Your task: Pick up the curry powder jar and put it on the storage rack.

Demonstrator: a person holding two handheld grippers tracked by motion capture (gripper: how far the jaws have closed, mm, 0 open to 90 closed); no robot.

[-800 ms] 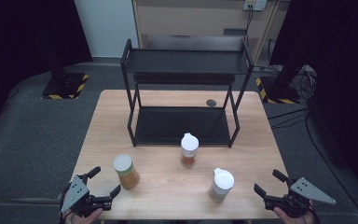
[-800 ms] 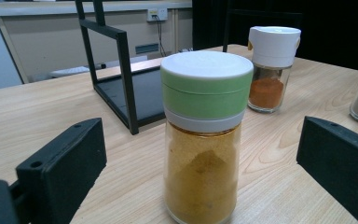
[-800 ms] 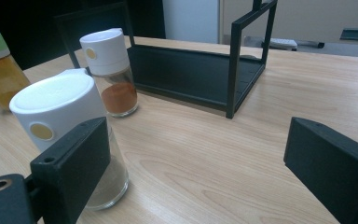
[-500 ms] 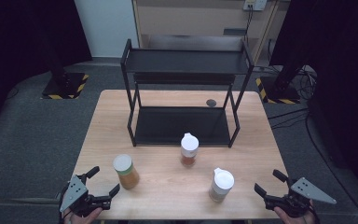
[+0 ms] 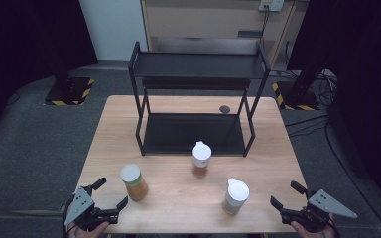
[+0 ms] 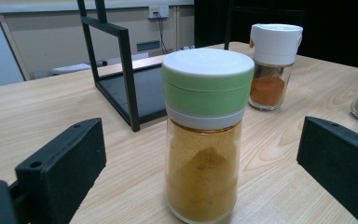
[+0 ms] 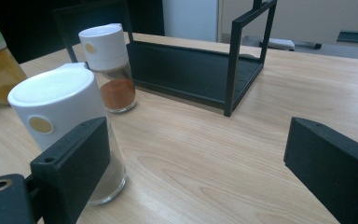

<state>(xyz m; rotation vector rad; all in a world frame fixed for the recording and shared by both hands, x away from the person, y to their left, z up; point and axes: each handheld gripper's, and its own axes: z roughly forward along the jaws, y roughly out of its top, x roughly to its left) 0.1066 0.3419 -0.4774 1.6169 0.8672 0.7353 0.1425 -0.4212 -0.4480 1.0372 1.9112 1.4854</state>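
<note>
Yellow spice powder fills the green-lidded glass jar (image 6: 206, 140), which stands upright on the wooden table (image 5: 178, 203), just ahead of the left gripper (image 5: 110, 192). Its jaws are spread, lined up either side for a grasp. The right gripper (image 5: 287, 195), likewise spread, sits beside the white-capped grey-powder jar (image 5: 236, 196).

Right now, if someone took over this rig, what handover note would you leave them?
Left tongs: open, empty, at the table's near left corner, facing the green-lidded jar of yellow powder.
Right tongs: open, empty, at the near right edge, by the white-capped jar of grey powder.
A third jar, white cap with red powder, stands just in front of the black rack.
Done: nothing picked up; all three jars are upright on the table, both rack shelves bare.
Left: probably grasping the jars and shelving them.
</note>
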